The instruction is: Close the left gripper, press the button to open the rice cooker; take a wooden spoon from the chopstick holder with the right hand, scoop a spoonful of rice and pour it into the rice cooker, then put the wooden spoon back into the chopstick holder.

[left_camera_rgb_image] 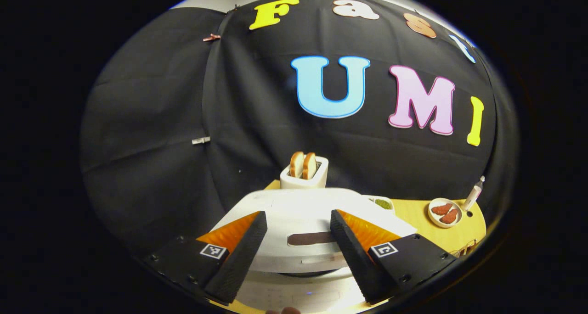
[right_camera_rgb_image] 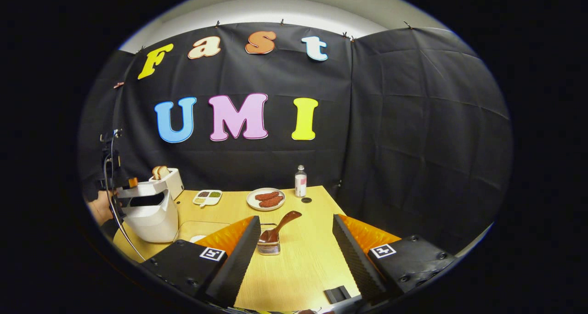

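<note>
my left gripper (left_camera_rgb_image: pixel 297 254) hangs wide open just over the white rice cooker (left_camera_rgb_image: pixel 303 213), its dark button strip (left_camera_rgb_image: pixel 311 238) between the fingers. the task wants those fingers closed before pressing; open like this they could straddle the button and miss it. my right gripper (right_camera_rgb_image: pixel 296 254) is wide too, holding nothing, with the wooden spoon (right_camera_rgb_image: pixel 280 226) leaning in the chopstick holder (right_camera_rgb_image: pixel 269 246) just ahead. in the right gripper view the lid looks already raised, though i can't be sure. farther back stand a toaster (left_camera_rgb_image: pixel 304 172) and a plate (right_camera_rgb_image: pixel 265 198).
</note>
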Motion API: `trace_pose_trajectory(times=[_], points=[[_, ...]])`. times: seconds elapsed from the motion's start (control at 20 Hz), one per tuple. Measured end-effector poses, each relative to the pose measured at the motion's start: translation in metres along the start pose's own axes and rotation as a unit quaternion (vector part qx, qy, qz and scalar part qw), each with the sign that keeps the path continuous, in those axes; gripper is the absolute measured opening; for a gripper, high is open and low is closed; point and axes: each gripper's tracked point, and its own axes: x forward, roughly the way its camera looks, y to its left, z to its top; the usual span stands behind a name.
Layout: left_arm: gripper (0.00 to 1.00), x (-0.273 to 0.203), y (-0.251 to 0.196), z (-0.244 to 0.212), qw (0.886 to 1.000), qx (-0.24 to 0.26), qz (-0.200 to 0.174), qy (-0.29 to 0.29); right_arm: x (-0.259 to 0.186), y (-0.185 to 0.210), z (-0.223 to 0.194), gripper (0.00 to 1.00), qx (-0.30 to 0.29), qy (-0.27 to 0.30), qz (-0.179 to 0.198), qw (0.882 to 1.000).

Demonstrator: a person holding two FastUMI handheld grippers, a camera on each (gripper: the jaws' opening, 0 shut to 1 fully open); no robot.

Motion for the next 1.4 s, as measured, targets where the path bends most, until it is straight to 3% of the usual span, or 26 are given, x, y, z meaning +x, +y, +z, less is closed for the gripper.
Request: trace_pose_trajectory(times=[0.15, 0.75, 1.05, 1.25, 1.4], points=[[0.99, 0.002, 0.001, -0.042, 0.999, 0.002, -0.002, 0.039, 0.003, 0.002, 0.004, 0.98, -0.006, -0.002, 0.009, 1.0], [1.0, -0.014, 0.0, -0.06, 1.0, 0.012, -0.005, 0.021, 0.01, 0.002, 0.001, 0.98, 0.0, -0.005, 0.013, 1.0], [0.99, -0.015, -0.002, -0.045, 0.999, 0.027, -0.022, 0.003, 0.006, 0.003, 0.004, 0.98, 0.006, -0.009, 0.019, 1.0], [0.99, -0.023, -0.003, -0.006, 0.998, 0.019, -0.036, -0.05, 0.004, 0.009, 0.005, 0.98, -0.003, -0.011, 0.027, 1.0], [0.99, -0.02, -0.006, -0.006, 0.999, -0.003, -0.042, -0.021, 0.005, 0.012, 0.006, 0.98, -0.004, -0.012, 0.03, 0.999]])
